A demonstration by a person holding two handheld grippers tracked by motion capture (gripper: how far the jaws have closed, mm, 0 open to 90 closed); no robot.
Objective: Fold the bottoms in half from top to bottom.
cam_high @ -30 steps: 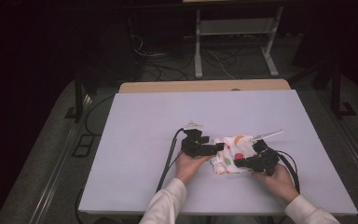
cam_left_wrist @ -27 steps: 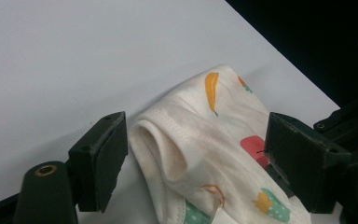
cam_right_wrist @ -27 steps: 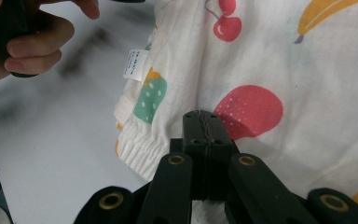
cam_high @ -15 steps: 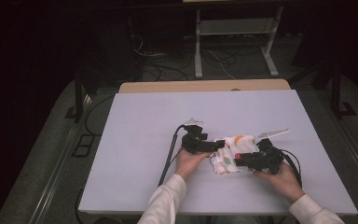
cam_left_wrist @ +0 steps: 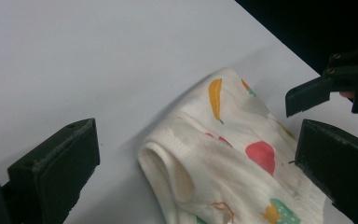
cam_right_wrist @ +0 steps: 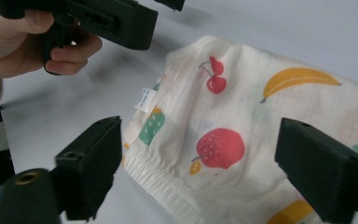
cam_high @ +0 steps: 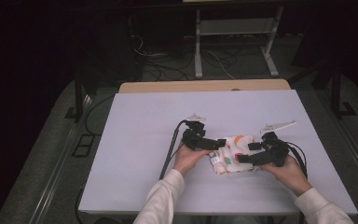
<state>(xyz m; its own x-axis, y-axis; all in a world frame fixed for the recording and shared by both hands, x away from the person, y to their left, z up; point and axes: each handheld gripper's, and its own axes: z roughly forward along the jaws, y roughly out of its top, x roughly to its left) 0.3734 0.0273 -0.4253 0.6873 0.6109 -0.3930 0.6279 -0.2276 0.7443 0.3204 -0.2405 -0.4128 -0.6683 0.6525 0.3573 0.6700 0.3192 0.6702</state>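
A: How do the fingers stand?

B: The left gripper (cam_high: 220,143) has its fingers (cam_left_wrist: 56,170) wide apart — they have just been opening — and nothing is pressed between them; the folded cloth (cam_left_wrist: 223,163) lies on the worktop (cam_left_wrist: 98,60) in the gap ahead.

A: And the other side?

B: The right gripper (cam_high: 243,153) too — its fingers (cam_right_wrist: 324,170) have just been spreading and now stand apart, hovering over the fruit-printed cloth without pinching it.

A: Where does the cloth sit?

B: In the high view it lies flat between both grippers, right of the middle, toward the near edge of the pale worktop. A small white label (cam_right_wrist: 144,99) shows on its left edge, near the left hand (cam_right_wrist: 23,44).
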